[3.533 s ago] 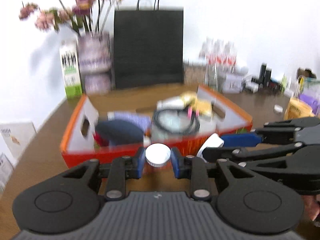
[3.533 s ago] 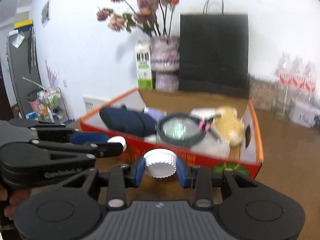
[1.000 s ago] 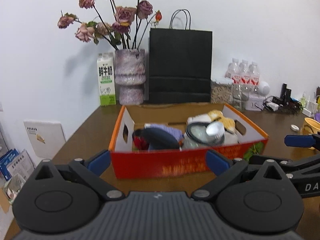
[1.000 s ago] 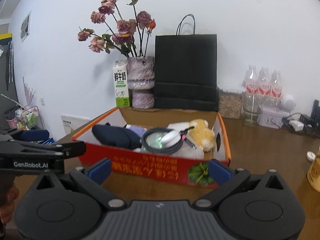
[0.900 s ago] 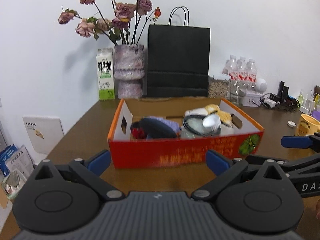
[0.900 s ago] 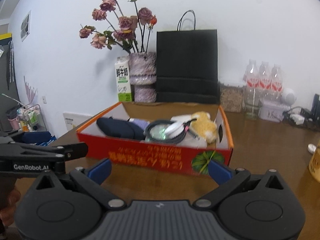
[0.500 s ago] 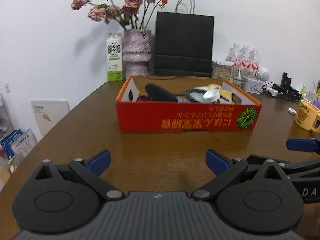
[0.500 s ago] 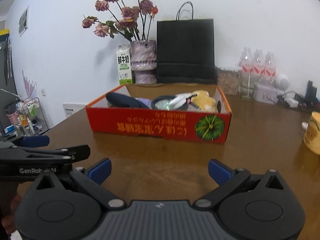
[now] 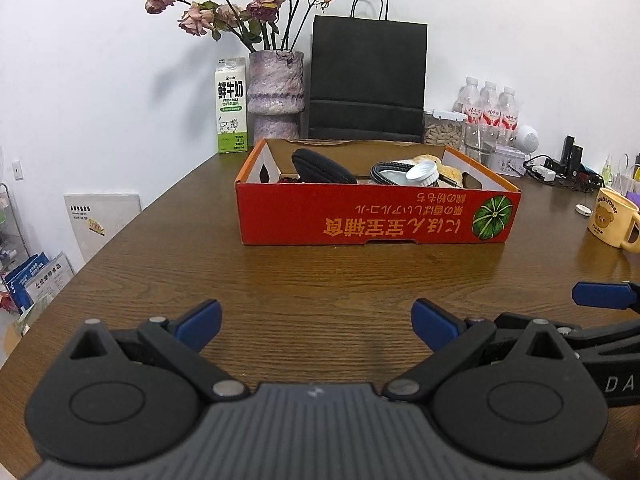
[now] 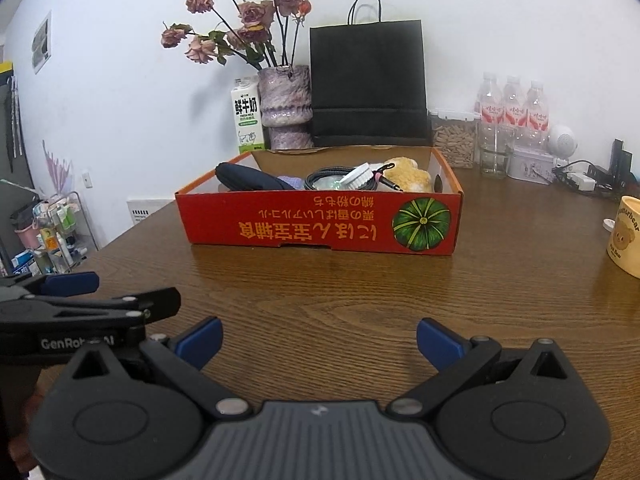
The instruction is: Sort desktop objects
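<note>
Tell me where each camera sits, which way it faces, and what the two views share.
Left wrist: on the left gripper, low over the table, facing the red box; its own open fingers show, the right gripper at right.
Right wrist: on the right gripper, same heading; the left gripper at left.
Shared: box, vase, black bag, yellow mug.

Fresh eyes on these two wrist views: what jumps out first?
The red cardboard box with the green pumpkin print sits mid-table, holding a dark pouch, a coiled cable and a white ribbed cap. Behind it, by the wall, stand a black paper bag and a mottled vase of dried pink roses. The left gripper and right gripper are both open and empty.
</note>
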